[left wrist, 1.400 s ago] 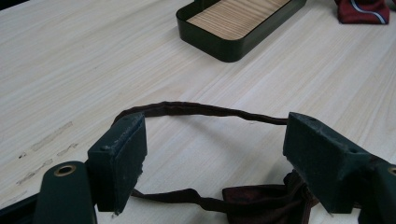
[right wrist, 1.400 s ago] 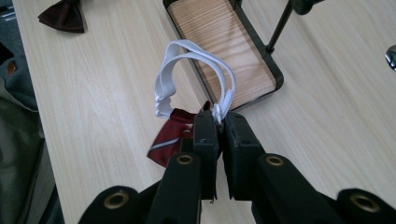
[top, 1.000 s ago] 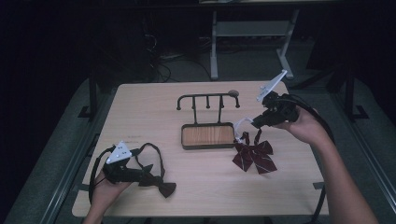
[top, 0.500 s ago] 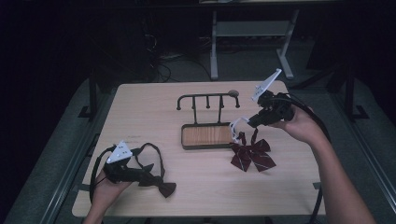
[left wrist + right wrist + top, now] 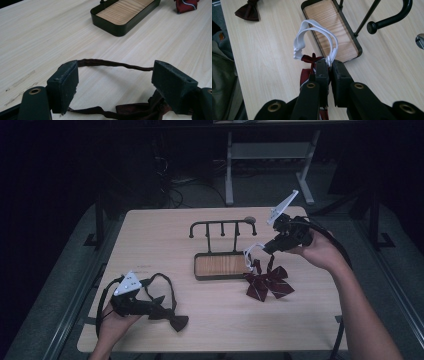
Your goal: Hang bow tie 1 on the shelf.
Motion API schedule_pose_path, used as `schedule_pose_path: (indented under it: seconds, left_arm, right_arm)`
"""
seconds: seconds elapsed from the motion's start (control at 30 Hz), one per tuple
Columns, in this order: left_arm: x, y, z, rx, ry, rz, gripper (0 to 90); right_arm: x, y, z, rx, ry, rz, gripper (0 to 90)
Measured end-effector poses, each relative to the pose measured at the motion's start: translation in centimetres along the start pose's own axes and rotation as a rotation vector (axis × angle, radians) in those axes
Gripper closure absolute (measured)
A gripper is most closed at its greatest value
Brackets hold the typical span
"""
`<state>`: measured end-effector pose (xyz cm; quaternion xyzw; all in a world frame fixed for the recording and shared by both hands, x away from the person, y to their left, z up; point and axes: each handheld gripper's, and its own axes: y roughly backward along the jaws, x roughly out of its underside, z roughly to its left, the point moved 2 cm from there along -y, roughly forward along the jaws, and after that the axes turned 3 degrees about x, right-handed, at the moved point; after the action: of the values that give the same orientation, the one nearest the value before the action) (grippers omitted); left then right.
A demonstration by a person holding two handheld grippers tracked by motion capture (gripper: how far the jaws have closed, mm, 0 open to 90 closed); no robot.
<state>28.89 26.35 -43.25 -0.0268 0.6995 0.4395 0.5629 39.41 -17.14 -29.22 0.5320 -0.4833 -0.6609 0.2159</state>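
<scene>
The work looks to be hanging bow ties on the hook rack (image 5: 222,227), which stands on its wood-floored tray (image 5: 220,266) at the middle of the counter (image 5: 165,235); by the look of it, it is barely begun, since all the rack's pegs are bare. The right gripper (image 5: 268,248), at about 3 o'clock from the tray, is clenched on the white elastic strap (image 5: 317,40) of the red bow tie (image 5: 267,284), whose bow trails on the counter at the tray's 4 o'clock corner. Looping that strap over a peg is what remains for it. At 7 o'clock, the left gripper (image 5: 156,311) rests released, its jaws wide apart over the band of the dark bow tie (image 5: 176,321), which lies flat and has not been picked up.
</scene>
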Motion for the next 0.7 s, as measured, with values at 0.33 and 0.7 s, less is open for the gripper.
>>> schedule_pose_path:
  seconds: [0.33,0.7]
  left_arm:
    - [0.16,-0.12,0.53,0.004,0.021,0.000,21.9]
    - [0.18,0.15,0.16,0.002,0.015,0.004,22.0]
  right_arm:
    - [-0.38,-0.04,-0.48,-0.004,-0.009,0.003,83.9]
    - [-0.65,-0.30,-0.60,-0.005,-0.005,0.008,83.9]
